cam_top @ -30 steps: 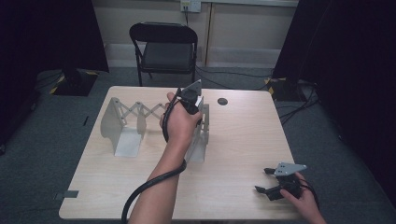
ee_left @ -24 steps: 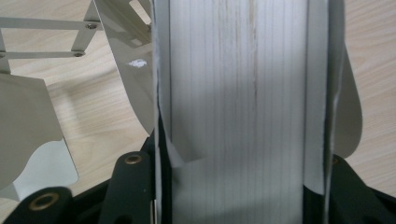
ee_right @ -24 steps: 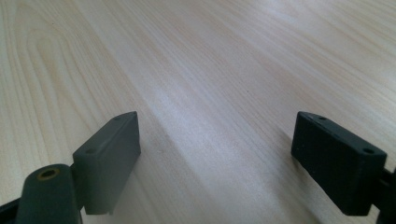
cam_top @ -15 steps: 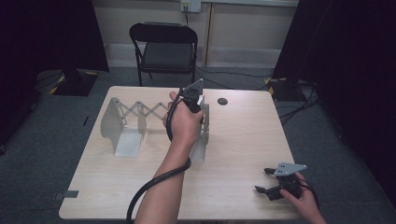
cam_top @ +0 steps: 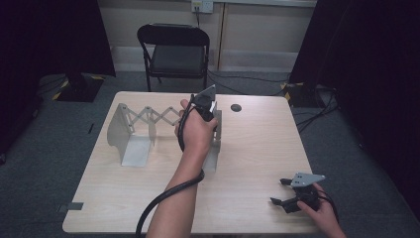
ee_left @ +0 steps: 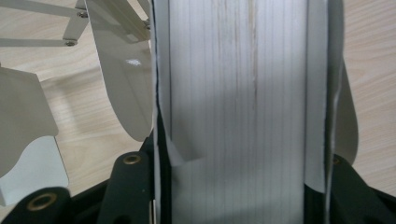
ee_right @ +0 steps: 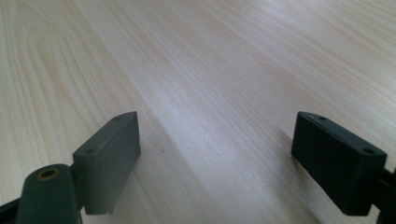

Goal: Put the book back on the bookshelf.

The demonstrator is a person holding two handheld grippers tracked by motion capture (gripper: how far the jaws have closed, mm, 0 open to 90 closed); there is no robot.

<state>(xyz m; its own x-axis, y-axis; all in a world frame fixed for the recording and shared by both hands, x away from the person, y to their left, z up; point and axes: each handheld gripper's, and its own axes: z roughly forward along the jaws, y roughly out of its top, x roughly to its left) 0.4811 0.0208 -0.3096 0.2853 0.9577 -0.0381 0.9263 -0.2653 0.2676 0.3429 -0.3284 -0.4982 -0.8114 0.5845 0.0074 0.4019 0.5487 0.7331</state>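
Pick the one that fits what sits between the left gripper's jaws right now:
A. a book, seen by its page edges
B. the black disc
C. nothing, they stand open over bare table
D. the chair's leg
A: in the left gripper view the book shows striped white page edges between covers, clamped by the left gripper beside the rack.

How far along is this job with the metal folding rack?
The rack stands stretched open on the table. In hand: the left hand-held gripper is clamped on its right end plate. The right hand-held gripper rests open, apart. Whatever comes next hasn't begun.
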